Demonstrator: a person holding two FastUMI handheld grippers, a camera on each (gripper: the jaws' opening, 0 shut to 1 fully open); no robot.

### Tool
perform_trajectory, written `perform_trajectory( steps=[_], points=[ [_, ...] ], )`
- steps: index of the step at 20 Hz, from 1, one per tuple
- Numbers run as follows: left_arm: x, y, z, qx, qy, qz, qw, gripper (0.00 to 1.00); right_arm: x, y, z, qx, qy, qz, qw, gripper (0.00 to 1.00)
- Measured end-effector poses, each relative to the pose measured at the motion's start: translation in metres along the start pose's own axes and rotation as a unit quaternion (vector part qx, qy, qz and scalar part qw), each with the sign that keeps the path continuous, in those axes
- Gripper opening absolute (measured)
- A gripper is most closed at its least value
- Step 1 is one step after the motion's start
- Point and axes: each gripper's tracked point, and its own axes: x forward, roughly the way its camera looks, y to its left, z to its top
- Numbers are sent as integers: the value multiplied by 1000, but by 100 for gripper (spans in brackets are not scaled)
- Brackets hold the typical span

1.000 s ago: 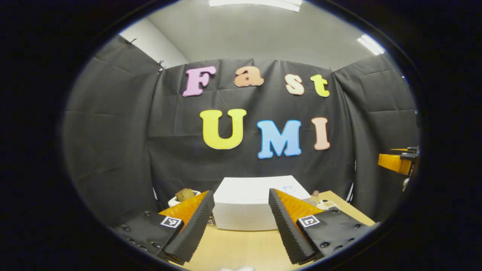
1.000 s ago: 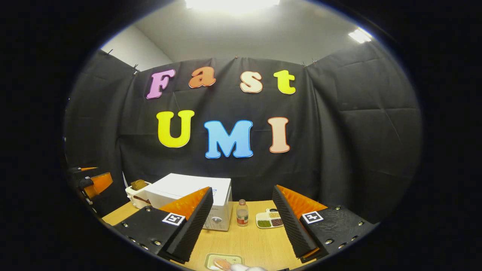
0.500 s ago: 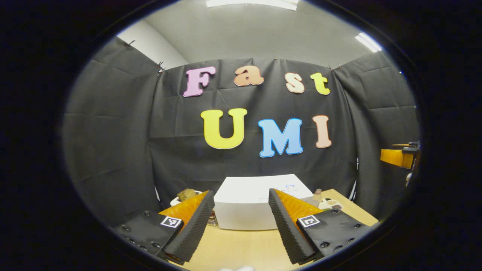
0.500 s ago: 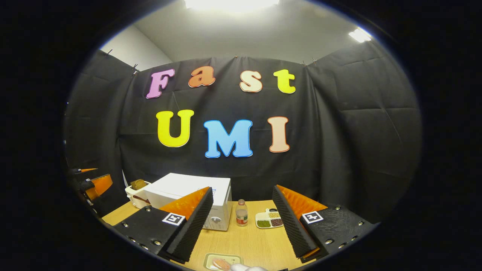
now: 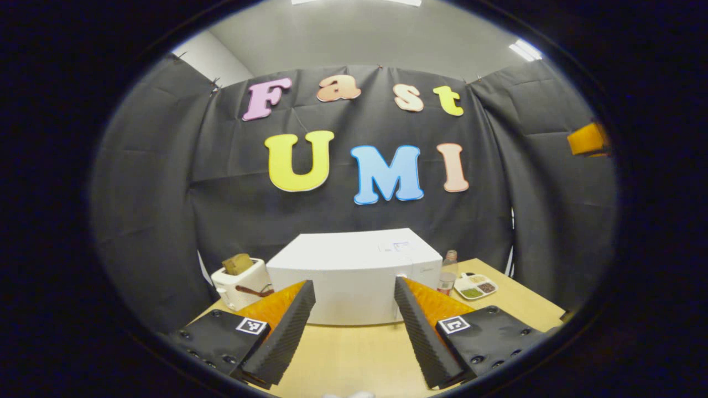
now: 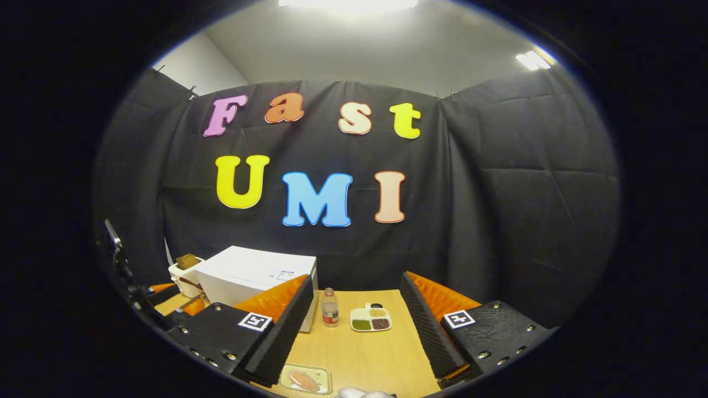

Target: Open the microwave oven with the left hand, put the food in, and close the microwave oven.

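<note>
**Left gripper closing in on the shut microwave**

The left gripper (image 5: 354,326) is moving nearer to the microwave (image 5: 354,276), which is now looming larger and sitting higher between its fingers than a second ago; the toaster (image 5: 240,282) to its left and the bottle (image 5: 447,273) and divided snack dish (image 5: 475,286) to its right are now showing more fully. Its fingers are standing wide apart and holding nothing. The microwave is resting on the worktop (image 5: 354,359) with its door looking shut, so the opening step is judged not yet begun; the handle is too hard to make out from here.

The right gripper (image 6: 354,326) is hovering farther right, its fingers also spread wide and empty. The food (image 6: 303,380) is lying on a small tray (image 6: 323,373) at the near edge of the worktop, just below those fingers, well apart from the microwave (image 6: 249,273).
</note>
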Motion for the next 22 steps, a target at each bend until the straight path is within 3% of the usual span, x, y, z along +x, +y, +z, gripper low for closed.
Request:
perform_trajectory(
  steps=[1,7,10,15,18,22],
  points=[
    [12,-15,-10,1,-1,-11,1000,94,-1,-8,1,-1,5,-8,1000,97],
    [88,-80,-64,0,15,-41,999,94,-9,-50,9,-10,25,-56,998,97],
    [131,-86,-83,-13,30,-35,999,99,-10,-63,7,-26,35,-75,996,97],
    [199,-81,-110,-21,49,-19,998,94,-4,-72,-6,-30,49,-94,994,97],
    [217,-87,-120,-24,56,-20,998,96,-1,-78,-14,-34,61,-105,992,97],
    [225,-93,-124,-25,59,-22,998,90,-2,-82,-18,-29,62,-111,991,95]
  ],
)
